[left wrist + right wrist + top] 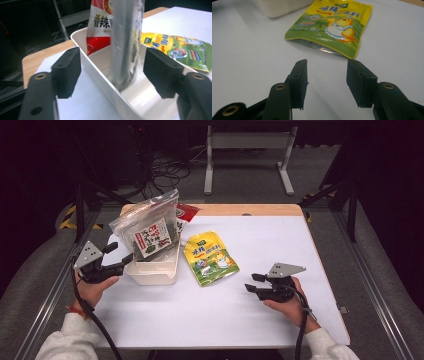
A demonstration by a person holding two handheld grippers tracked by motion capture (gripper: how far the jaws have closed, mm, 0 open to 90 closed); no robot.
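Pouch (210,258) yellow-green (duck cartoon), red packet (101,25) reading 香辣

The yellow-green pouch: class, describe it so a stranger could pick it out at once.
Start at the white table and find the white tub at its left. The yellow-green pouch lies flat just right of that tub. Unlike the clear bag and red packet standing in the tub, it rests on the tabletop and shows a cartoon chick.

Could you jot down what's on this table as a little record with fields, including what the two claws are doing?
Table: white top
Tub: white, holds two packets upright
Clear packet: stands in tub, in front
Red packet: stands behind it
Yellow pouch: lies flat right of tub
Left claw: open beside tub, clear packet between jaws, untouched
Right claw: open, empty, pointing at yellow pouch
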